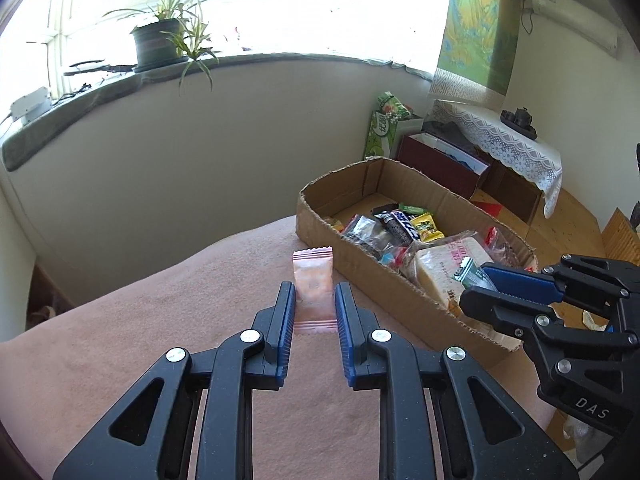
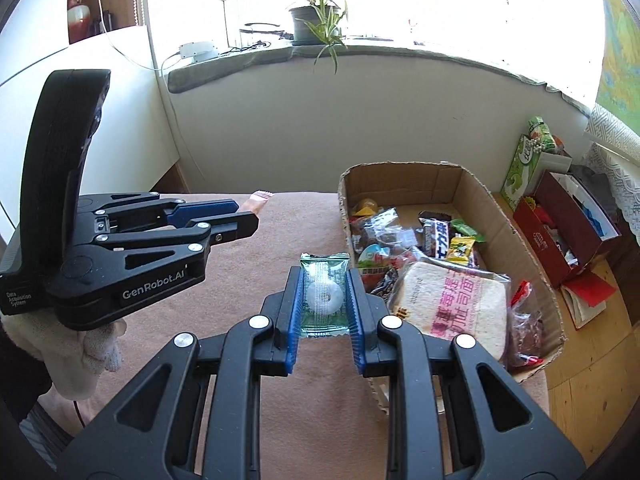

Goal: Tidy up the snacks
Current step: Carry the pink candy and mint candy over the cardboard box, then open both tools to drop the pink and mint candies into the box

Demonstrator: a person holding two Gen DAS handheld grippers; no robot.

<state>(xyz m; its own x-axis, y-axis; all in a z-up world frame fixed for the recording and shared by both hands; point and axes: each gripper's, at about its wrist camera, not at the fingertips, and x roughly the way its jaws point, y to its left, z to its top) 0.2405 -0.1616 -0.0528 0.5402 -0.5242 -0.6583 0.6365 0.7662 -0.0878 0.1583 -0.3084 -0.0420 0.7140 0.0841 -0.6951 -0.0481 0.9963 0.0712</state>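
My left gripper (image 1: 315, 294) is shut on a pink snack packet (image 1: 313, 280), held flat above the pink blanket (image 1: 160, 340). In the right wrist view my right gripper (image 2: 324, 280) is shut on a clear green packet (image 2: 323, 294) with a white ring-shaped sweet inside. The cardboard box (image 1: 316, 220) lies to the right of the left gripper and holds several snacks and a bagged bread loaf (image 1: 448, 268). In the right wrist view the box (image 2: 472, 192) is ahead and to the right, the bread (image 2: 452, 304) at its near end. The left gripper (image 2: 244, 220) shows at left, the right gripper (image 1: 476, 286) over the box's near end.
The blanket-covered surface ends at a white wall (image 1: 180, 160) under a windowsill with a potted plant (image 1: 160, 40). On the floor beyond the box stand a dark red box (image 2: 568, 220), green cartons (image 2: 524, 168) and a lace-covered stand (image 1: 500, 140). A gloved hand (image 2: 96, 344) holds the left gripper.
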